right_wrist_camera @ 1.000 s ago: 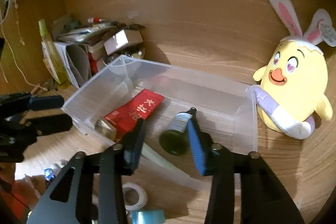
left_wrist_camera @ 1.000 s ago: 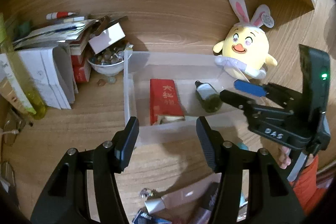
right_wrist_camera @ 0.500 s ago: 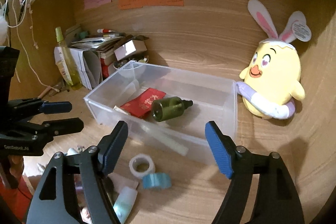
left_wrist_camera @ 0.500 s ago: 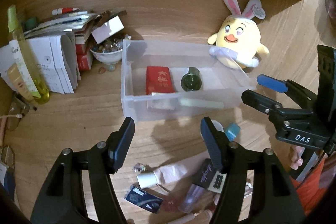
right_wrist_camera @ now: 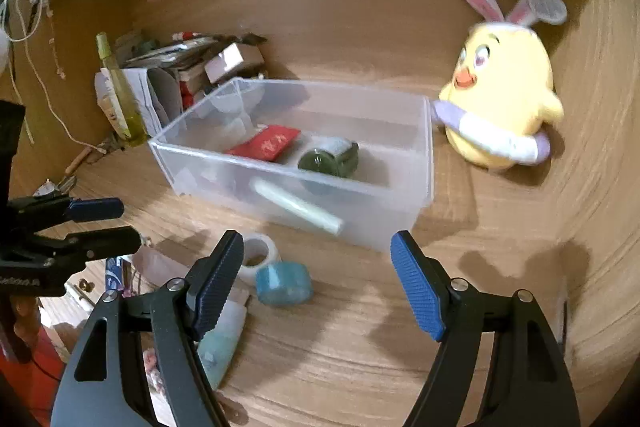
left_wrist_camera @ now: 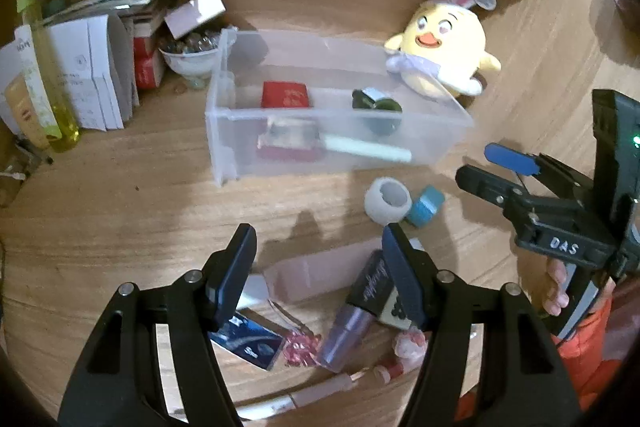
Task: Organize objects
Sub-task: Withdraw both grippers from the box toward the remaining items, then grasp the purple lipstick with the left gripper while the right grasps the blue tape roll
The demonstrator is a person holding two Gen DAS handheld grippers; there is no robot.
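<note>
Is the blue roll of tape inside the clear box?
No, the blue tape roll lies on the wooden desk outside the clear box, beside a white roll, in front of the box's near wall.

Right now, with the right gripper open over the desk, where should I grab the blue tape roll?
Probably across its outer curved wall, coming down from above. The blue tape roll lies on its side on the desk beside the white tape roll, apparently touching it, so set the right gripper so neither finger has to wedge between the rolls.
</note>
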